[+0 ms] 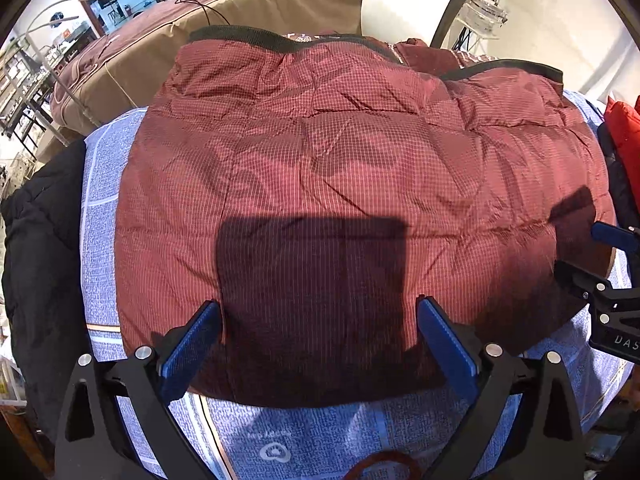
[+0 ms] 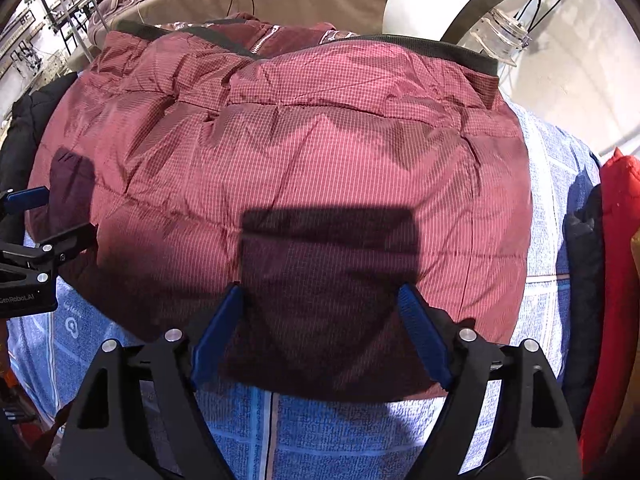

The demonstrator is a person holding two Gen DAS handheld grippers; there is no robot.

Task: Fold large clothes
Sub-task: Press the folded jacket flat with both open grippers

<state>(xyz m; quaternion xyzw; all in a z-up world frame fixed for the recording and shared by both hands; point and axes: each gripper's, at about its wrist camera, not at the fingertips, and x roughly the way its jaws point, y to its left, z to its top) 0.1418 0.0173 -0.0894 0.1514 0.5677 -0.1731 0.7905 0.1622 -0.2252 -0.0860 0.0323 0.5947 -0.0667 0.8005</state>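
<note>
Left wrist view is showing the red jacket (image 1: 340, 168) lying broadside across the blue-clothed table (image 1: 320, 432), its near hem just ahead of both wide-open, empty claws, left claw (image 1: 320, 344) and right claw (image 2: 320, 332).

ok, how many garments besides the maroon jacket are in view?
2, maybe more hidden. A black quilted garment lies at the blue patterned cloth's left edge; a red padded garment sits at its right edge, beside the maroon checked jacket.

Tan bed (image 1: 240, 12) — cluttered shelves (image 1: 24, 80)
</note>
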